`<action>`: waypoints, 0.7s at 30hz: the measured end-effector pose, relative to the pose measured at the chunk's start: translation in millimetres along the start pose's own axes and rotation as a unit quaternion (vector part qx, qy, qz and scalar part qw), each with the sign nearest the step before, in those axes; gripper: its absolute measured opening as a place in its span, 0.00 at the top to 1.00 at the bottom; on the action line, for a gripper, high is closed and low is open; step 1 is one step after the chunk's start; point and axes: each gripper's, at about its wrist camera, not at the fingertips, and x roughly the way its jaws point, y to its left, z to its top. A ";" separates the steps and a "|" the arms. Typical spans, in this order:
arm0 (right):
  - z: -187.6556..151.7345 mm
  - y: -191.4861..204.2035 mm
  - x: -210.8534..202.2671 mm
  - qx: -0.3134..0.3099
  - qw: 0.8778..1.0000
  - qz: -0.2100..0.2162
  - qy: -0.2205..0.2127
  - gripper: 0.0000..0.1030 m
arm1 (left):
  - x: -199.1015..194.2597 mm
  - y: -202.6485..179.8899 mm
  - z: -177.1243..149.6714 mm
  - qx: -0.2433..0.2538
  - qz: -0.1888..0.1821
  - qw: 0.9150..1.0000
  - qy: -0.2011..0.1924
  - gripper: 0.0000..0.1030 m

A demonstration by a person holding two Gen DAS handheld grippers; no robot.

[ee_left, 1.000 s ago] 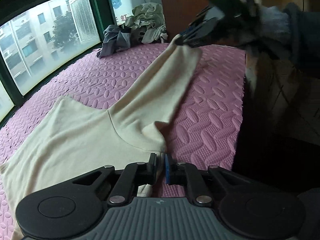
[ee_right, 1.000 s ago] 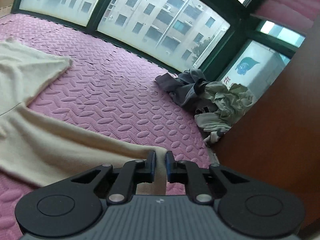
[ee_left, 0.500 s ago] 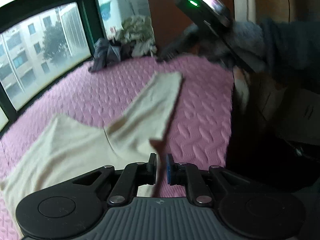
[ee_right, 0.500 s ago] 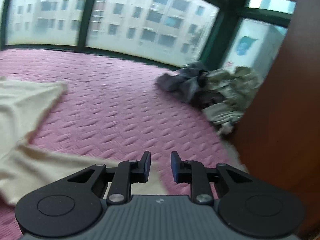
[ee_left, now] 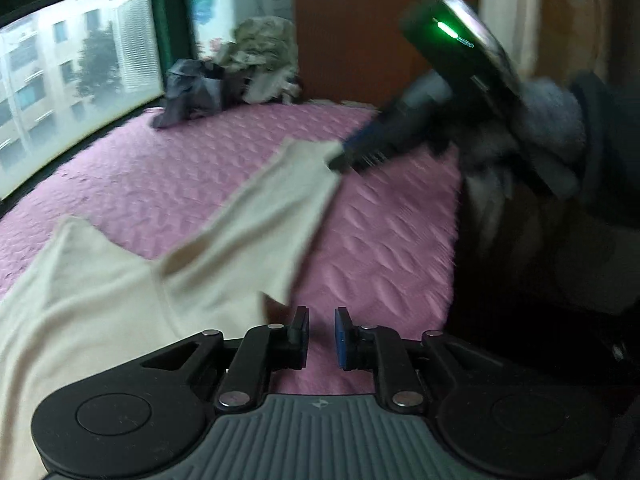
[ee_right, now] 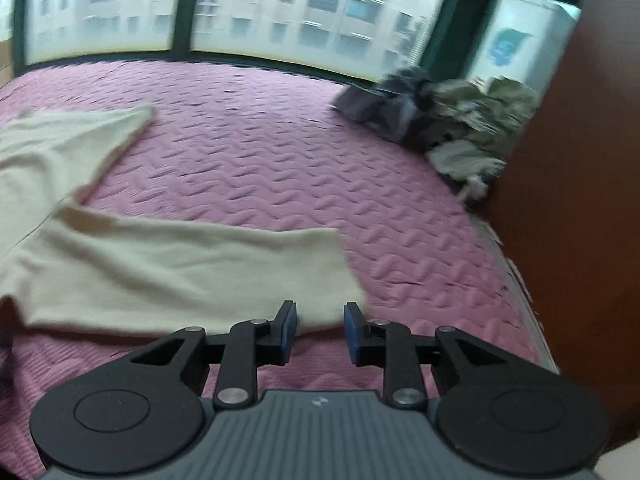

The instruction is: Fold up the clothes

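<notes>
A cream long-sleeved garment (ee_left: 92,304) lies spread on the pink mat (ee_left: 384,232), one sleeve (ee_left: 264,216) stretched flat toward the far right. My left gripper (ee_left: 322,338) hovers just off the sleeve's near edge, jaws opening, with only mat between them. In the right wrist view the same sleeve (ee_right: 192,268) lies flat, its cuff end just ahead of my right gripper (ee_right: 320,332), whose jaws are opening with nothing pinched. The right gripper (ee_left: 360,152) also shows in the left wrist view, at the cuff, carried by a gloved hand (ee_left: 548,128).
A heap of grey and olive clothes (ee_right: 436,120) sits in the far corner by a brown wooden panel (ee_right: 572,184). Green-framed windows (ee_right: 240,4) run along the mat's far side. The person's dark sleeve (ee_left: 608,152) fills the right of the left wrist view.
Both grippers have let go of the sleeve, which dropped from a lifted stretch to lie flat on the mat. Each pair of jaws has parted and drawn back a little.
</notes>
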 end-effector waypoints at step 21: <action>4.3 -21.7 6.2 0.084 0.996 0.004 -0.004 0.59 | -3.2 17.1 1.9 -0.020 0.069 0.997 -0.016 0.81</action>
